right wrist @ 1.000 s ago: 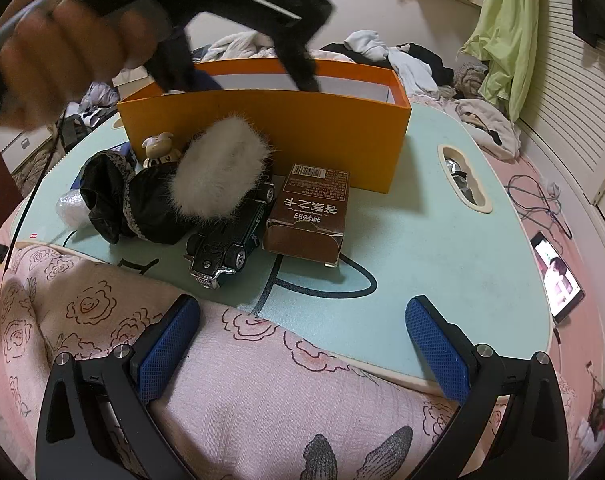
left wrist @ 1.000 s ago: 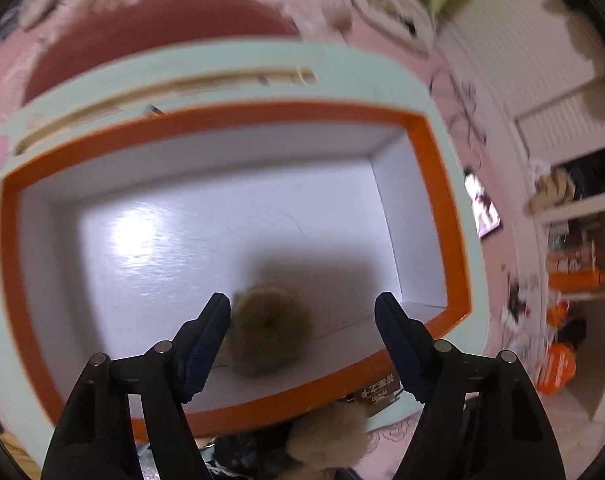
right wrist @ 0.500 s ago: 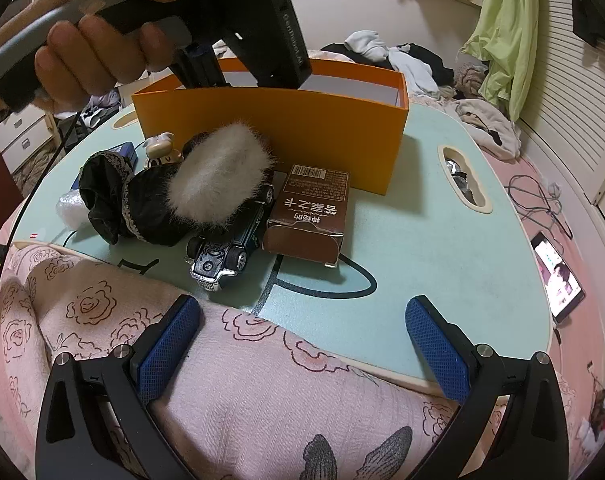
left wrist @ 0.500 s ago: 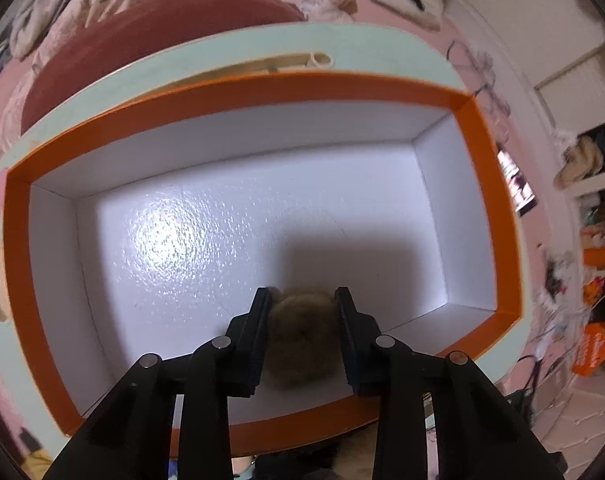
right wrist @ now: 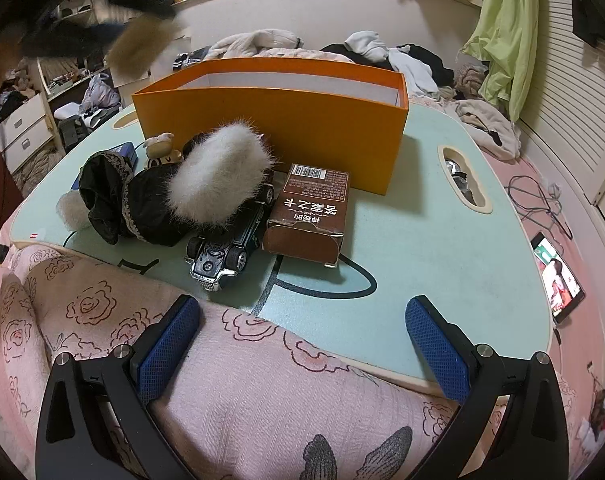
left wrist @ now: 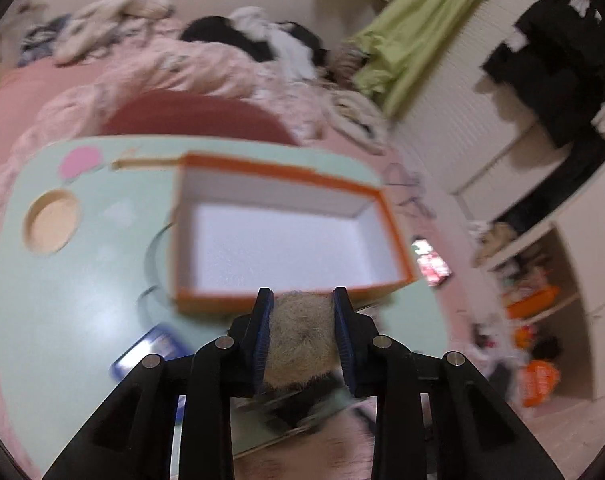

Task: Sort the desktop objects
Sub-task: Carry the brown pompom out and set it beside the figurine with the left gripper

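Left gripper (left wrist: 300, 336) clamped on a tan fur ball (left wrist: 300, 340), blue pads pressing both sides though jaws easing open a touch; held in the air on the near side of the orange box (left wrist: 390, 216), above the table edge; seen blurred at upper left from the right wrist view (right wrist: 142, 46), well above the table. Box interior white and bare, standing on the pale green table (left wrist: 62, 280). Right gripper (right wrist: 302, 340) fingers wide apart, nothing between them, hovering over a pink floral cloth (right wrist: 262, 400) at the table's near edge. On the table just in front of the box: brown carton (right wrist: 308, 216) lying flat, black toy car (right wrist: 230, 240) touching its left side, white fur piece (right wrist: 218, 176) resting on black fabric with lace trim (right wrist: 118, 204); small figurine (right wrist: 162, 150) behind these, beside a blue item (right wrist: 122, 152). Phone (right wrist: 558, 280) lit on the pink bedding to the right, apart from the table.
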Action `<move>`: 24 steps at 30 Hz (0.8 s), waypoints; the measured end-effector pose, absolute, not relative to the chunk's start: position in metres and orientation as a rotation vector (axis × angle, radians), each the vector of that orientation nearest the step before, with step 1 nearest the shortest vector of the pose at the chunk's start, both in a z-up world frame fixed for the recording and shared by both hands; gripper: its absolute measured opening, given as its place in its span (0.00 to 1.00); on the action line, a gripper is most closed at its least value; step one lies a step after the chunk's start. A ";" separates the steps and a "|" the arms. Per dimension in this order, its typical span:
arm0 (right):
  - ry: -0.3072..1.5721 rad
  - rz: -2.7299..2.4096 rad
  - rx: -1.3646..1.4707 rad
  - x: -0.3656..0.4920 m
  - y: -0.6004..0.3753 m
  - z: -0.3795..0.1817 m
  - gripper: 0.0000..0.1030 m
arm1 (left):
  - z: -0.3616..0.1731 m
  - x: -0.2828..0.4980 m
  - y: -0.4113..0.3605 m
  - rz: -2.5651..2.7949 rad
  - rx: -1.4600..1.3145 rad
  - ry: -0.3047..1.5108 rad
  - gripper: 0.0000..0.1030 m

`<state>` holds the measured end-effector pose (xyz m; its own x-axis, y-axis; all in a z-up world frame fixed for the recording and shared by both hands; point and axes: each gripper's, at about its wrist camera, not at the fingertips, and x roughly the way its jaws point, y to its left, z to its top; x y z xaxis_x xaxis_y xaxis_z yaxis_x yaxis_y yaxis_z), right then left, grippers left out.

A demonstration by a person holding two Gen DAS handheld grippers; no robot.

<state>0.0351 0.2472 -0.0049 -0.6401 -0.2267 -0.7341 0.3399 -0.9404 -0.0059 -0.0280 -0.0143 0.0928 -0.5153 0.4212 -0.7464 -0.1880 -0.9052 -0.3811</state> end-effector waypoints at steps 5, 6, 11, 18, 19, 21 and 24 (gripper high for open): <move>0.206 -2.583 1.128 0.035 0.247 -0.006 0.99 | 0.075 -0.002 -0.021 2.592 -1.024 -0.438 0.68; 0.206 -2.583 1.128 0.035 0.247 -0.005 0.99 | 0.078 0.006 -0.025 2.599 -0.976 -0.467 0.70; 0.206 -2.584 1.128 0.036 0.247 -0.006 0.99 | 0.076 0.050 -0.047 2.724 -0.933 -0.369 0.87; 0.207 -2.584 1.127 0.036 0.247 -0.006 0.99 | -0.006 0.069 -0.046 2.721 -1.240 -0.113 0.94; 0.207 -2.584 1.127 0.036 0.247 -0.007 0.99 | -0.011 0.070 -0.036 2.803 -1.194 0.010 0.97; 0.214 -2.586 1.124 0.037 0.246 -0.006 0.99 | -0.017 0.069 -0.020 2.878 -1.149 0.137 1.00; 0.210 -2.584 1.128 0.035 0.245 -0.005 0.99 | -0.015 0.065 -0.018 2.862 -1.153 0.145 1.00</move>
<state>0.0354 0.2454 -0.0052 -0.6408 -0.2246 -0.7341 0.3403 -0.9403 -0.0093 0.0654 -0.0181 -0.0155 -0.7204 0.0136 -0.6934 -0.0837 -0.9942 0.0674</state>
